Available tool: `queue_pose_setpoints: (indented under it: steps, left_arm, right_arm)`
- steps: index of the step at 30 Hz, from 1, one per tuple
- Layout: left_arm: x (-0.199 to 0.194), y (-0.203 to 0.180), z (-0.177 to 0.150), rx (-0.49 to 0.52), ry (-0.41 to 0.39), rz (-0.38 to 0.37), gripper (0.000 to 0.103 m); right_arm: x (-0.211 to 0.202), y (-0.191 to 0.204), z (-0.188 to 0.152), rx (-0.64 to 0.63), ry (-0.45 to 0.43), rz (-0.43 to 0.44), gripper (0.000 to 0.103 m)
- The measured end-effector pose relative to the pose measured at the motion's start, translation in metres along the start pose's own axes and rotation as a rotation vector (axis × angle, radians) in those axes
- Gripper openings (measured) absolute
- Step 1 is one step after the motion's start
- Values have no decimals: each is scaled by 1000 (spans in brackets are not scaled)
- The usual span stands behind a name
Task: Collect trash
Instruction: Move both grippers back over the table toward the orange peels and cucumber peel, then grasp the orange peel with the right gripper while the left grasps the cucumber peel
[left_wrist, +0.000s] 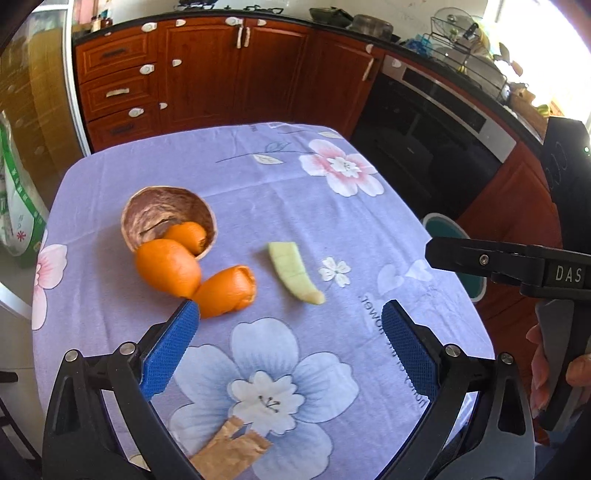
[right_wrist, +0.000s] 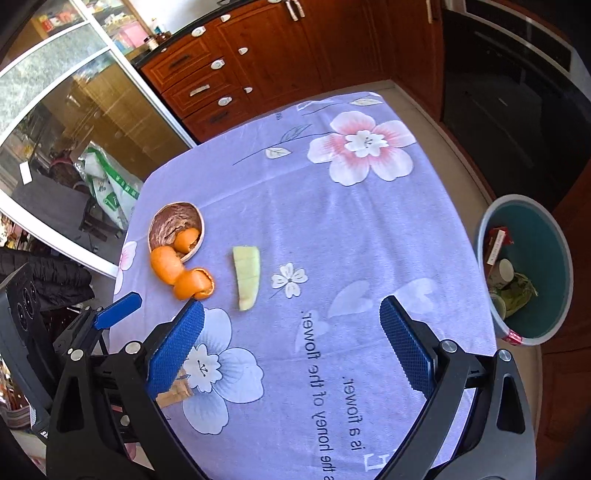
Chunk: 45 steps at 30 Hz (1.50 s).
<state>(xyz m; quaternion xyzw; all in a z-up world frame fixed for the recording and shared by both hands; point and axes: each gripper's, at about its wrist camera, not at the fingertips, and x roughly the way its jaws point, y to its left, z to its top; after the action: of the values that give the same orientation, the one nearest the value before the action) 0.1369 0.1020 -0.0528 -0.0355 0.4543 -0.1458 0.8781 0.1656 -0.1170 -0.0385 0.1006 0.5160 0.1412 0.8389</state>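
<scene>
Three curled orange peels (left_wrist: 168, 266) (right_wrist: 166, 264) lie at the left of the purple floral tablecloth (right_wrist: 332, 221), one resting inside a brown half shell (left_wrist: 166, 214) (right_wrist: 173, 221). A pale green peel strip (left_wrist: 291, 271) (right_wrist: 245, 277) lies just right of them. A brown paper scrap (left_wrist: 229, 446) (right_wrist: 173, 395) sits at the near edge. My left gripper (left_wrist: 291, 332) is open above the cloth, its left pad beside the nearest orange peel. My right gripper (right_wrist: 291, 332) is open and holds nothing, hovering over the cloth's near right.
A teal trash bin (right_wrist: 546, 258) (left_wrist: 454, 230) with several discarded items stands on the floor off the table's right edge. Wooden cabinets (left_wrist: 236, 74) and a black oven (left_wrist: 424, 122) lie beyond. A green-and-white bag (right_wrist: 110, 184) sits left. A hand (left_wrist: 546, 365) holds the right tool.
</scene>
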Motion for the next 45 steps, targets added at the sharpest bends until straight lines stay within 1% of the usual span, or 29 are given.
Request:
queue_pose_setpoints:
  steps: [5,8,11,15,19,23,27,28,29,31,34,35,36,37,38,39,40,41,45]
  left_arm:
    - [-4,50,-14,-65,-23,43,99]
    - [-5,69,-19,-64,-46,86,99]
    - [-4,80,-20,-56,-59,111,99]
    - [2,94,-20,-65,-52,96,99]
    - [8,108,-23,-87,-34,105,99]
    - [11,125,-24,-132,-22,107,99]
    - [13,133,-24,-145,-11,122,99]
    - [14,135,-25,-148,-8,124,99]
    - [15,135,-25,-153,-5,126,99]
    - [17,136,-24,-158,5,122,99]
    - [20,133,-24,-153,11,123,99]
    - [21,132,-24,-151,12,124,99]
    - [22,131,-24,-151,14,124,99]
    - [23,130,-24,-152,16,123,99]
    - [24,129,-23,-154,18,121,99]
    - [24,128,-23,-154,19,120,99]
    - [25,127,-23,-152,20,120,99]
    - [25,126,-22,-150,20,121,99]
    - [27,117,-21,-143,24,117,99]
  right_arm:
    - [26,37,-1,-128,2,-22,92]
    - [40,54,0,-182,3,-29,92]
    - [54,66,1,-238,6,-24,92]
    - [71,77,4,-267,21,-17,92]
    - [91,87,9,-280,71,20,92]
    - [112,99,11,-319,89,18,92]
    - [130,105,11,-339,96,27,92]
    - [133,107,11,-348,94,26,91]
    - [136,109,11,-358,94,24,85]
    - [143,112,9,-369,102,28,81]
    - [149,117,4,-392,113,43,64]
    - [149,118,3,-398,115,49,63]
    - [149,118,2,-403,114,54,59]
    - [148,119,1,-406,115,59,53]
    - [147,119,0,-408,116,63,42]
    - [145,119,0,-410,115,61,39]
    - [144,117,0,-411,116,66,31]
    - [142,115,-1,-407,121,74,29]
    - [128,102,-1,-379,113,88,25]
